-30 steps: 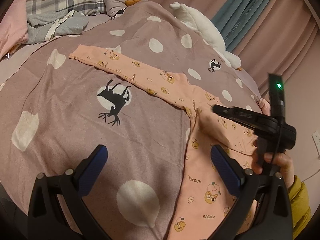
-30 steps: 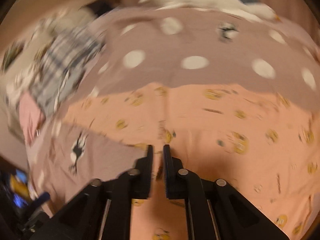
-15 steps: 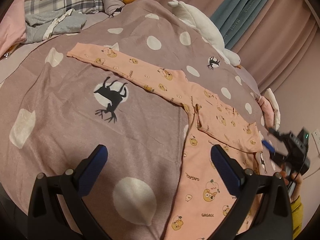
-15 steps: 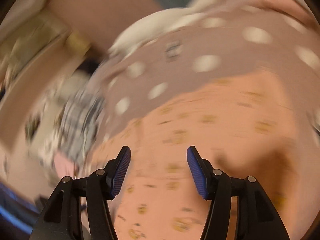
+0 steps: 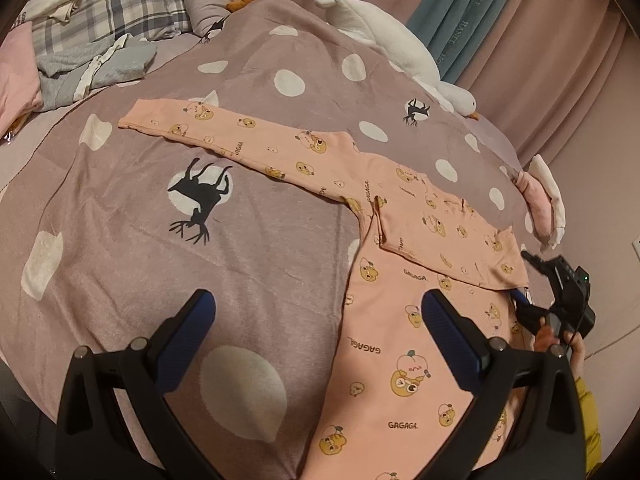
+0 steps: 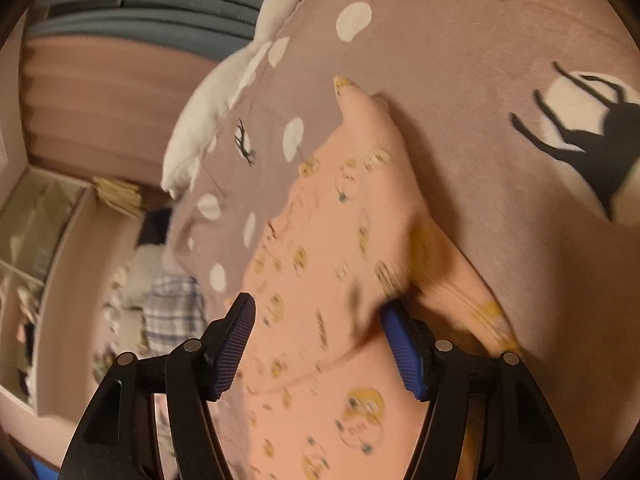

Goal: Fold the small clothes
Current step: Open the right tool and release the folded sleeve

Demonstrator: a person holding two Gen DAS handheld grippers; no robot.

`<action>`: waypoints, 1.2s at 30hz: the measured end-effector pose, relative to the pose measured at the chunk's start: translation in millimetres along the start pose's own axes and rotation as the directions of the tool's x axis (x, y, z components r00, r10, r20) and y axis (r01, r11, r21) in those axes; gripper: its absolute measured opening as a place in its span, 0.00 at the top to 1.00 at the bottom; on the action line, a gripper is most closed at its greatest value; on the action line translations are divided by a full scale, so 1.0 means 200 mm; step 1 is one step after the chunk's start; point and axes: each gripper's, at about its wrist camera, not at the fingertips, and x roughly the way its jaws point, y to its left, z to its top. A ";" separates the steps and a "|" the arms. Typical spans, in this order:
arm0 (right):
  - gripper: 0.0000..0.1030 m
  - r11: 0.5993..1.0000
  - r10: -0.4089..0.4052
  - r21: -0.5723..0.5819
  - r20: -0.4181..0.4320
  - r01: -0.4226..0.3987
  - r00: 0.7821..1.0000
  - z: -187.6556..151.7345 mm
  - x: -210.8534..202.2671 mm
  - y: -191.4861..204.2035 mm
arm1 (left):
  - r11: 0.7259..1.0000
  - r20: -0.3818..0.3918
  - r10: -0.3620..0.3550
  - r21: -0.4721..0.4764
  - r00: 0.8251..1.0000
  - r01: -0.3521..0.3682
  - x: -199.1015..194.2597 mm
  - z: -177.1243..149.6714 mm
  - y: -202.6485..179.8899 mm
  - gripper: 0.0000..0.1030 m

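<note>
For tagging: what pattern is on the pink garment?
Small yellow cartoon characters on the pink garment; left wrist view.

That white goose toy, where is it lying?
In the left wrist view the white goose toy lies along the far edge of the bedspread, before the curtains, beyond the peach top.

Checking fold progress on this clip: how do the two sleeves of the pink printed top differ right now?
The left sleeve lies stretched out flat across the spotted duvet, pointing toward the pillows. The right sleeve is already folded inward and lies on the top's body. So the left sleeve rests on bedding alone, while the right sleeve rests on pink fabric, its cuff end near the right gripper. Both share the same pink cartoon print and look smooth.
</note>
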 end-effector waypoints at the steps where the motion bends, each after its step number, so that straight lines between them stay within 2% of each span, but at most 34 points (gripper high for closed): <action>1: 0.37 1.000 0.005 0.008 0.023 -0.005 1.000 0.00 0.00 0.01 | 1.000 -0.002 -0.001 0.004 1.000 0.001 0.00 0.00 -0.01 0.00; 4: 0.37 0.999 -0.032 0.015 0.183 0.029 0.983 0.03 -0.15 0.00 | 1.000 -0.003 0.001 0.023 1.000 -0.001 0.01 0.00 -0.03 0.00; 6: 0.37 0.999 -0.027 0.041 0.227 0.018 0.974 0.06 -0.22 -0.03 | 1.000 -0.006 0.004 0.024 1.000 -0.003 0.03 0.00 -0.03 0.00; 7: 0.37 0.997 -0.001 0.073 0.205 -0.014 0.979 0.08 -0.24 -0.08 | 1.000 -0.011 0.001 0.020 1.000 -0.001 0.04 0.00 -0.03 0.00; 9: 0.37 0.992 -0.007 0.127 0.182 -0.016 0.983 0.11 -0.26 -0.16 | 1.000 -0.019 -0.009 0.011 1.000 0.009 0.05 0.00 -0.03 0.00; 11: 0.37 0.989 -0.059 0.146 0.218 0.027 0.974 0.11 -0.30 -0.20 | 1.000 -0.023 -0.016 0.011 1.000 0.016 0.06 -0.01 -0.04 0.00; 13: 0.37 0.985 -0.040 0.171 0.249 -0.003 0.968 0.12 -0.34 -0.24 | 1.000 -0.024 -0.015 0.020 1.000 0.015 0.05 -0.01 -0.05 0.00; 15: 0.34 0.984 -0.033 0.175 0.243 -0.010 0.970 0.13 -0.37 -0.24 | 1.000 -0.023 -0.007 0.025 1.000 0.008 0.06 -0.01 -0.05 0.00; 17: 0.33 0.994 -0.063 0.103 0.250 0.038 0.966 0.12 -0.39 -0.16 | 1.000 -0.024 -0.005 0.020 1.000 0.005 0.06 -0.01 -0.04 0.00; 19: 0.32 0.998 -0.061 -0.017 0.249 0.067 0.967 0.13 -0.37 -0.04 | 1.000 -0.024 -0.007 0.015 1.000 0.007 0.06 0.00 -0.04 0.00; 22: 0.31 0.988 -0.043 -0.141 0.164 0.066 0.986 0.16 -0.25 0.09 | 1.000 -0.021 -0.004 0.025 1.000 0.005 0.07 0.00 -0.05 0.00; 25: 0.31 0.980 -0.045 -0.191 0.055 0.055 0.997 0.20 -0.04 0.15 | 0.999 -0.018 0.002 0.048 1.000 -0.001 0.09 0.02 -0.07 0.00; 28: 0.31 0.981 -0.054 -0.184 0.008 0.055 0.998 0.27 0.09 0.14 | 0.998 -0.021 0.007 0.062 1.000 -0.006 0.12 0.05 -0.09 0.00; 31: 0.31 0.987 -0.124 -0.099 0.062 0.130 0.990 0.39 0.08 0.00 | 0.997 -0.024 0.002 0.071 1.000 0.000 0.14 0.07 -0.09 0.00; 34: 0.35 0.986 -0.164 -0.005 0.127 0.166 0.978 0.47 0.00 -0.11 | 0.997 -0.021 0.010 0.076 1.000 -0.008 0.16 0.09 -0.07 0.00; 36: 0.35 0.977 -0.199 -0.035 0.185 0.209 0.962 0.47 -0.09 -0.10 | 0.998 -0.022 0.015 0.066 1.000 -0.013 0.18 0.11 -0.06 0.00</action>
